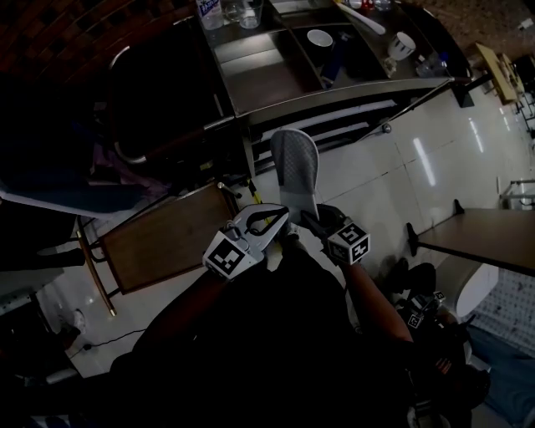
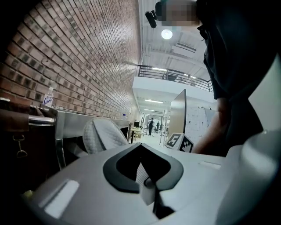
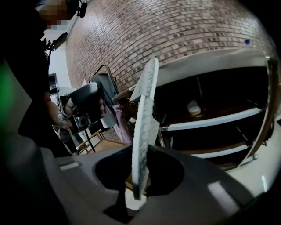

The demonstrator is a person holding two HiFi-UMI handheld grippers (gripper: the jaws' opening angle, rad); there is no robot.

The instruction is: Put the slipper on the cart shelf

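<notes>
A pale quilted slipper [image 1: 297,167] stands up off the floor in front of me, toe end toward the steel cart [image 1: 276,79]. Both grippers meet at its heel end. My left gripper [image 1: 282,220] comes in from the left, and in the left gripper view [image 2: 149,193] a strip of the slipper's white fabric [image 2: 139,169] sits pinched between its jaws. My right gripper [image 1: 311,220] is shut on the sole; in the right gripper view [image 3: 134,189] the slipper [image 3: 145,123] shows edge-on, rising from the jaws toward the cart's shelves [image 3: 219,119].
The cart's upper trays hold a bottle [image 1: 209,12], cups and a white bowl [image 1: 319,37]. A pale shoe [image 3: 193,107] lies on a cart shelf. A low wooden table [image 1: 167,242] stands at my left, another table [image 1: 476,238] at my right. Brick wall behind.
</notes>
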